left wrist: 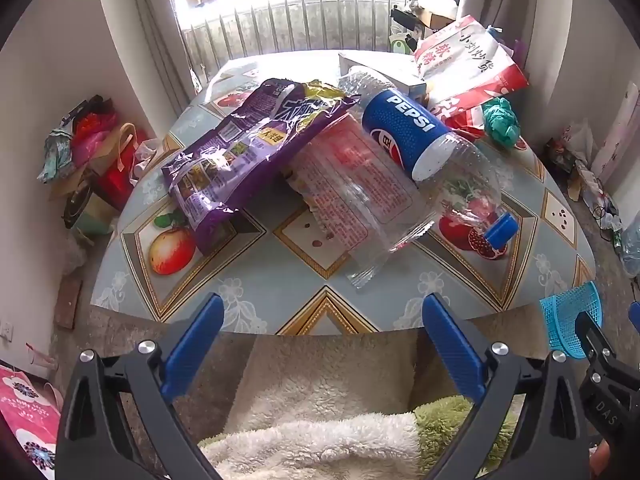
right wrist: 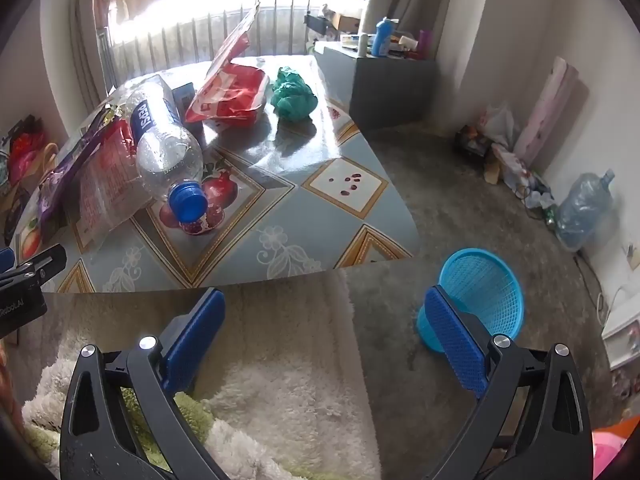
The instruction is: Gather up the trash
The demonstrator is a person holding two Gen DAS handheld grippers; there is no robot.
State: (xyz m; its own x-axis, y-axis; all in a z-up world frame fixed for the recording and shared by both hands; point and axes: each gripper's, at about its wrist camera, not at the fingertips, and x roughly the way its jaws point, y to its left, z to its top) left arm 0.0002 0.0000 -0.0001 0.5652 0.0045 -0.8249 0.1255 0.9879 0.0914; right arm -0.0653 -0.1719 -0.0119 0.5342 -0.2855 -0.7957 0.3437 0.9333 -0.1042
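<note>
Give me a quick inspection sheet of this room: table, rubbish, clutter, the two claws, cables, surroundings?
Surface: table under a fruit-print cloth.
Job's things: Pepsi bottle, capped, lying on a clear wrapper; purple bag; red bag; green wad; blue basket on the floor.
Clutter: box behind the bottle.
Grippers: left gripper and right gripper both open, empty, short of the table.
Cables: a few by the right wall.
Surroundings: water jug, bags along the walls, bright barred window.
</note>
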